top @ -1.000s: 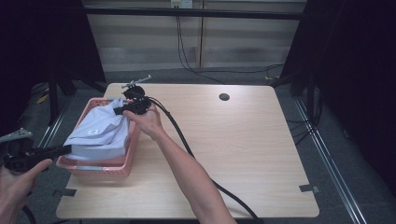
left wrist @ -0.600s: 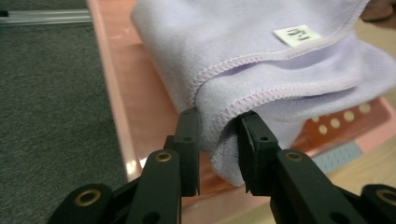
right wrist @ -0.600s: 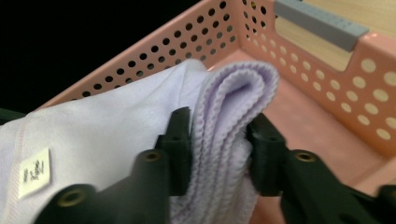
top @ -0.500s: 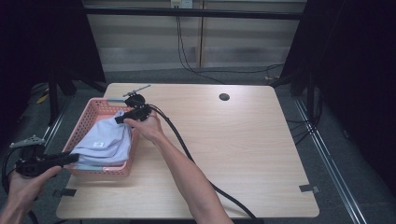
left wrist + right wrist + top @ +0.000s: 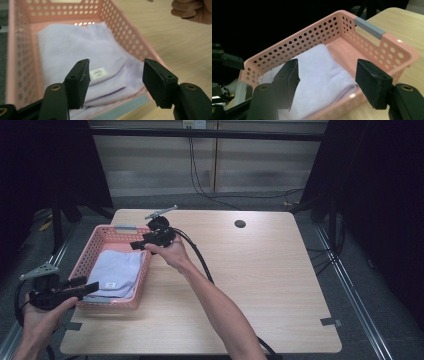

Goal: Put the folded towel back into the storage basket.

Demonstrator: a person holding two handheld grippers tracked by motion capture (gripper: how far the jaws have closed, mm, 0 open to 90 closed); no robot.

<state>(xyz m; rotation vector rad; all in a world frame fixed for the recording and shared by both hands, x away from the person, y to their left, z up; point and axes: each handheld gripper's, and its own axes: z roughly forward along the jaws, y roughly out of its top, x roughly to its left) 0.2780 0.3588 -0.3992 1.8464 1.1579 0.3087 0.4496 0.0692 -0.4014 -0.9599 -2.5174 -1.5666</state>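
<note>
A folded pale lilac towel (image 5: 117, 270) with a small white label lies flat in the pink perforated basket (image 5: 107, 231) at the table's left. My left gripper (image 5: 92, 287) is at the basket's near left corner, off the table edge. Its jaws have just been opening and now stand open with nothing between them. In the left gripper view the towel (image 5: 75, 50) lies beyond my left gripper (image 5: 116, 75), inside the basket wall (image 5: 125, 32). My right gripper (image 5: 134, 245) hovers by the basket's right rim; its jaws have also just been opening and grip nothing. In the right gripper view the towel (image 5: 322, 62) sits below my right gripper (image 5: 328, 72).
The wooden table (image 5: 260, 270) stretches to the right of the basket, with a round cable hole (image 5: 240, 224) near its far edge. The right gripper's black cable (image 5: 200, 265) trails across the table towards the front. The floor drops away left of the basket.
The towel was held up over the basket by both grippers; it now lies flat inside. Both grippers have let go, opened and drawn back, the left towards the near left corner.
</note>
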